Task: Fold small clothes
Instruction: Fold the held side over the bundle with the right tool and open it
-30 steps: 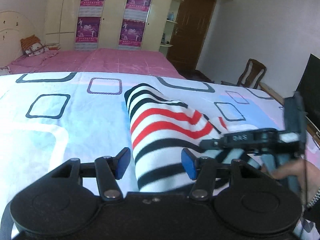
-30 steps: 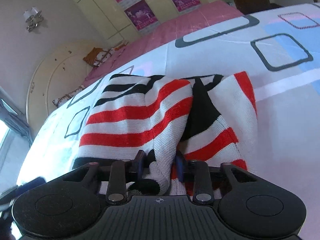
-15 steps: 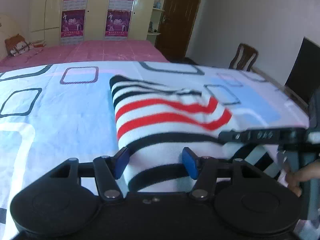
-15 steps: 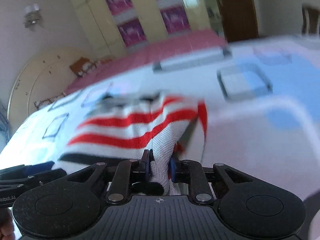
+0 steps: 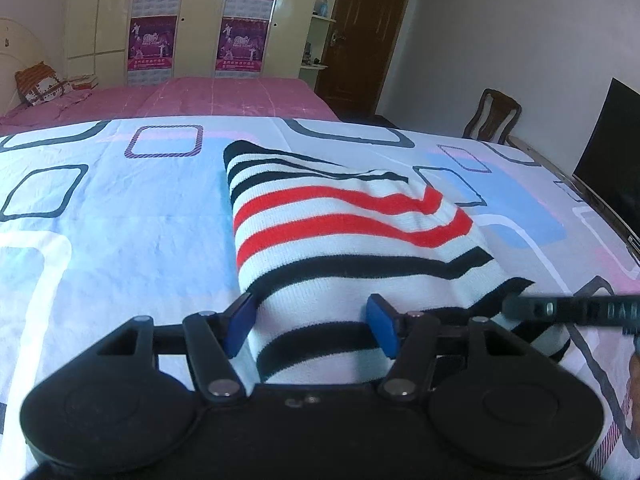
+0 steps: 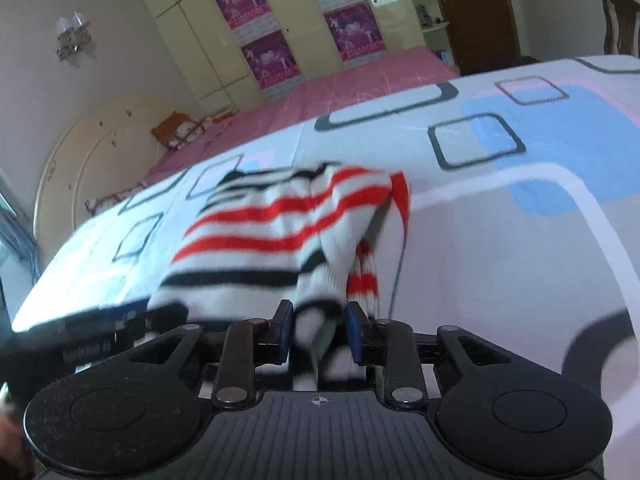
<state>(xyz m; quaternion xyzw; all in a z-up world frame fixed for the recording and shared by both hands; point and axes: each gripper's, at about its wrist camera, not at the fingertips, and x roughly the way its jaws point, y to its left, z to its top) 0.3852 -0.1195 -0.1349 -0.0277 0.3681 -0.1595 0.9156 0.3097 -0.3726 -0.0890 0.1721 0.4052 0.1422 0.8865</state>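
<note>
A small knitted garment with white, black and red stripes [image 5: 344, 232] lies folded on the patterned bed sheet [image 5: 120, 216]. My left gripper [image 5: 311, 325] is open, its blue pads either side of the garment's near edge. In the right wrist view the garment [image 6: 280, 236] lies ahead, and my right gripper [image 6: 320, 330] has its jaws parted with the garment's near corner loose between them. The right gripper's body [image 5: 568, 310] shows at the right of the left wrist view.
A pink bed [image 5: 200, 96] with a pillow [image 5: 38, 84] lies beyond the sheet, cupboards with purple posters [image 5: 152, 40] behind it. A brown door [image 5: 360, 36], a wooden chair [image 5: 494, 114] and a dark screen [image 5: 616, 152] stand to the right.
My right gripper was shut on the garment's corner and has now opened its jaws. The folded flap has dropped flatter. My left gripper has stayed open at the near edge.
</note>
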